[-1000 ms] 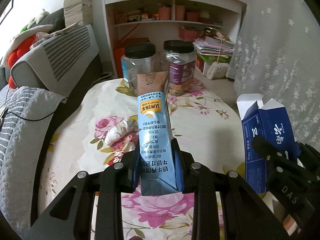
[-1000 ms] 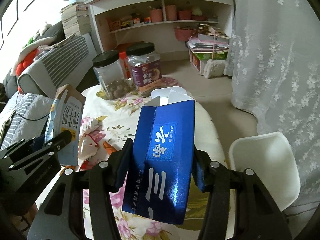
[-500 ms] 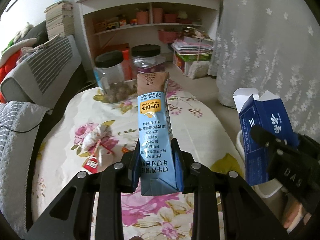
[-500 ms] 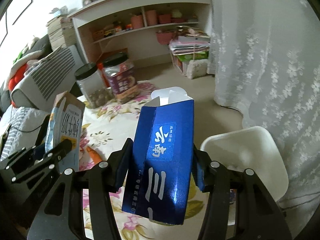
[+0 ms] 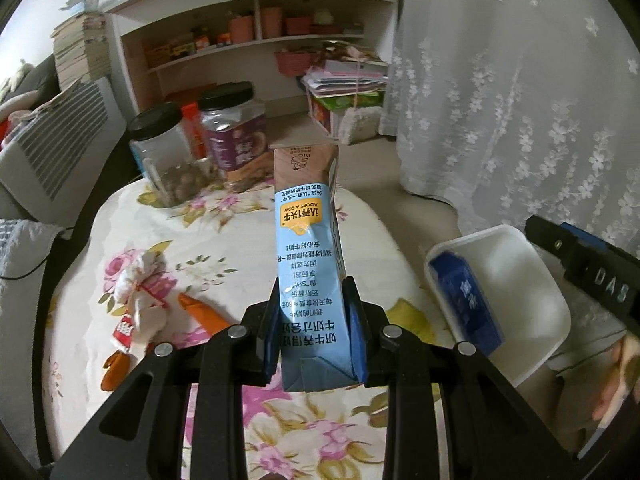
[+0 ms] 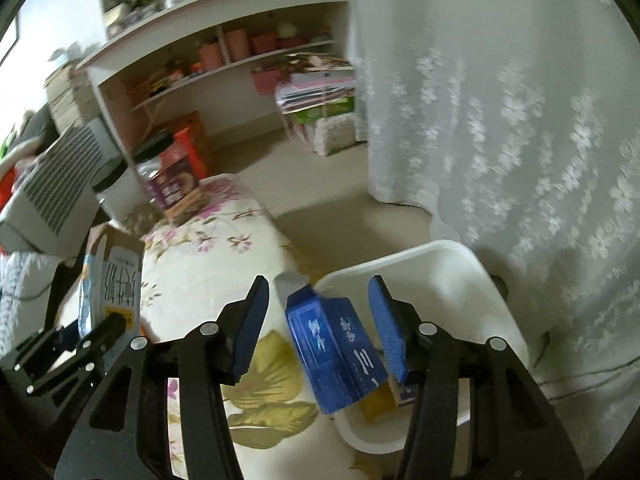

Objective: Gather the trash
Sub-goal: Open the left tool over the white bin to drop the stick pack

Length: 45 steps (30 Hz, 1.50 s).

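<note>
1. right gripper (image 6: 318,322) gapes wide — dark blue box (image 6: 340,354) lies in the white bin (image 6: 448,256), lower centre.
2. left gripper (image 5: 314,322) clamps the milk carton (image 5: 308,248), mid-frame over the table (image 5: 240,224) — next, carry it to the bin.

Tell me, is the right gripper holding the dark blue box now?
No, the right gripper is open and the dark blue box lies in the white bin.

Two lidded jars (image 5: 200,148), perhaps snacks, near shelf (image 5: 256,40).

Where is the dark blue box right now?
In both wrist views the dark blue box lies inside the white bin beside the floral table, below the open right tongs.
</note>
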{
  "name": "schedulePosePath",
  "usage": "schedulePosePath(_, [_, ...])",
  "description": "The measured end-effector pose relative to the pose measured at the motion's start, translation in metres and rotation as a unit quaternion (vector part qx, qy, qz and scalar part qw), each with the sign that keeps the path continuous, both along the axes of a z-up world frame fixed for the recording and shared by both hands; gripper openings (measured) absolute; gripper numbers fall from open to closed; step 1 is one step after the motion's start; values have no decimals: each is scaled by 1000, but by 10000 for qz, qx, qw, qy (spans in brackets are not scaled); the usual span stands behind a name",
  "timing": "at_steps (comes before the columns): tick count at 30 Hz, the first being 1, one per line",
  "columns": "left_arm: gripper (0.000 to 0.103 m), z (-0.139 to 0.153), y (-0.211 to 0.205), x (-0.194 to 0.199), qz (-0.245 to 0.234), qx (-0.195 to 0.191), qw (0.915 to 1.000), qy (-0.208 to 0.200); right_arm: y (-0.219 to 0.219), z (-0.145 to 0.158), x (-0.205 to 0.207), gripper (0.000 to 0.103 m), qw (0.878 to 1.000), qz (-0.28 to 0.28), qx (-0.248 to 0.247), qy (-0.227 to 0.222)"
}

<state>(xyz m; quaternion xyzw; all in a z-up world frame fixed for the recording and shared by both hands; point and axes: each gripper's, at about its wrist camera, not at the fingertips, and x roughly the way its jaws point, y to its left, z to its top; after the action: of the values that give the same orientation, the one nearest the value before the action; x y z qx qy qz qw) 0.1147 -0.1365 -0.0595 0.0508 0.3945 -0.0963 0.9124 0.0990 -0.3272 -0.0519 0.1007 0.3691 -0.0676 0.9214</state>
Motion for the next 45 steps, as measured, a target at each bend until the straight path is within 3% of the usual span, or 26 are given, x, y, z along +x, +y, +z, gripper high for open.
schedulePosePath(1, [28,0,-4,-1,-33,9,10000,0,-8,0,-1,51,10000,-75,31,29])
schedulePosePath(3, [28,-2,-13,0,-110,35,9999,24,-24,-2,-2,72,9995,-283,131,102])
schedulePosePath(5, [28,-3,-21,1,-178,45,9998,58,-41,-4,-5,76,9980,-519,313,152])
schedulePosePath(8, [28,-5,-38,3,-309,40,9994,133,-65,-6,-10,90,9947,-823,589,192])
schedulePosePath(12, [29,-6,-70,3,-572,22,9982,171,-88,-4,-19,96,9899,-1202,738,113])
schedulePosePath(19, [30,-3,-132,1,-1126,-167,9931,300,-129,6,-42,96,9772,-1926,878,-158])
schedulePosePath(22, [54,0,-153,0,-1319,-248,9903,354,-144,9,-53,96,9717,-2148,949,-238])
schedulePosePath(27, [61,5,-169,-2,-1442,-241,9886,371,-158,11,-61,96,9685,-2275,976,-248])
schedulePosePath(35, [68,2,-157,-8,-1246,130,9920,176,-144,10,-54,96,9761,-2065,673,-70])
schedulePosePath(40, [75,5,-129,-9,-1001,252,9946,41,-119,11,-46,96,9820,-1869,282,-1])
schedulePosePath(45, [75,8,-93,-9,-764,412,9962,-116,-81,5,-35,96,9887,-1494,9,129])
